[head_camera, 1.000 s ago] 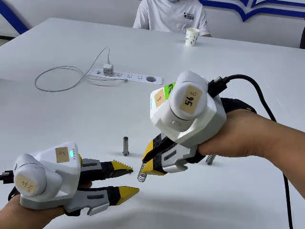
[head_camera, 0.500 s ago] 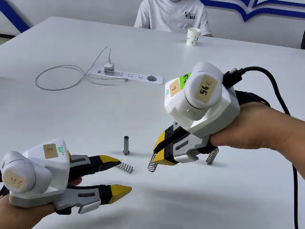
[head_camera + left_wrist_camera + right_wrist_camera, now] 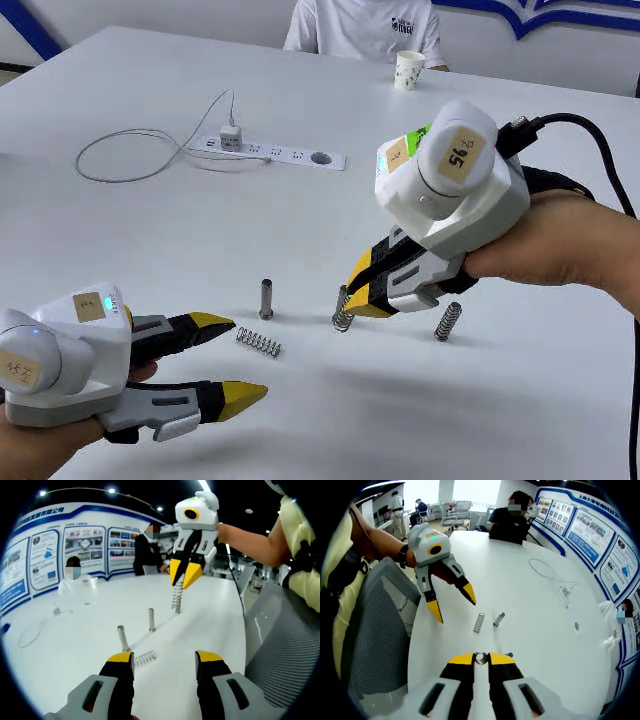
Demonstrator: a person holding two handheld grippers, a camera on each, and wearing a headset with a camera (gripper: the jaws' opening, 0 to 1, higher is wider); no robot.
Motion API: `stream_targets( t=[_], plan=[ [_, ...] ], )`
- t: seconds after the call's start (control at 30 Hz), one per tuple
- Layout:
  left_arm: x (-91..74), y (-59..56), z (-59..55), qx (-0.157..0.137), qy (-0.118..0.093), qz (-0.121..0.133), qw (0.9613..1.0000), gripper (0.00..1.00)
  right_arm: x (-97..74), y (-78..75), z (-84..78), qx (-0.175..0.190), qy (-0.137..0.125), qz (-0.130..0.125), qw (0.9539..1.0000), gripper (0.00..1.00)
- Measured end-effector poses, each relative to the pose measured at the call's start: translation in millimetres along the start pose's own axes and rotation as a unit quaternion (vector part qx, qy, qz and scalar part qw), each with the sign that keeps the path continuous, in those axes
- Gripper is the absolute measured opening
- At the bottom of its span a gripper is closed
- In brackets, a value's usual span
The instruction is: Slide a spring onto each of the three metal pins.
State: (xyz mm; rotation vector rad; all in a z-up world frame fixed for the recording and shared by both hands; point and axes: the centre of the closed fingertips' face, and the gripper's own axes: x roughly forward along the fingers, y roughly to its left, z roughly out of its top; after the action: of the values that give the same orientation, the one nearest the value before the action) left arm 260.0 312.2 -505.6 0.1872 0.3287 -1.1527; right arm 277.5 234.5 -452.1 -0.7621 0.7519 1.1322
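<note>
Shifted toward the middle of the table (image 3: 120, 250): right gripper (image 3: 355, 305), jaws pinching a spring (image 3: 343, 320) upright just beside a pin (image 3: 151, 620), likely for threading. Left gripper (image 3: 245, 356), jaws spread, waits near the front edge by a loose spring (image 3: 258, 342).

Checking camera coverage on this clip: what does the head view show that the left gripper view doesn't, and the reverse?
Head view, not the left gripper view: a third spring standing tilted beside the right tool. Left gripper view, not the head view: a mesh chair back and wall posters. Both: the right tool shut on a spring, the open left tool, a bare pin, and a loose spring lying on the white table.
</note>
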Motion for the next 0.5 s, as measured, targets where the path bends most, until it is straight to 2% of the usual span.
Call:
stream_targets(
  t=[0.3,0.5],
  plan=[
    [-0.3,2.4,-2.7,-0.005,0.0,0.003,1.0,0.51,3.4,-13.5,-5.2,0.007,0.01,-0.009,0.9999,0.11],
    [-0.4,2.6,-3.6,-0.007,0.001,0.004,1.0,0.52,3.1,-24.9,-7.2,0.016,0.014,-0.024,0.9995,0.11]
  ],
)
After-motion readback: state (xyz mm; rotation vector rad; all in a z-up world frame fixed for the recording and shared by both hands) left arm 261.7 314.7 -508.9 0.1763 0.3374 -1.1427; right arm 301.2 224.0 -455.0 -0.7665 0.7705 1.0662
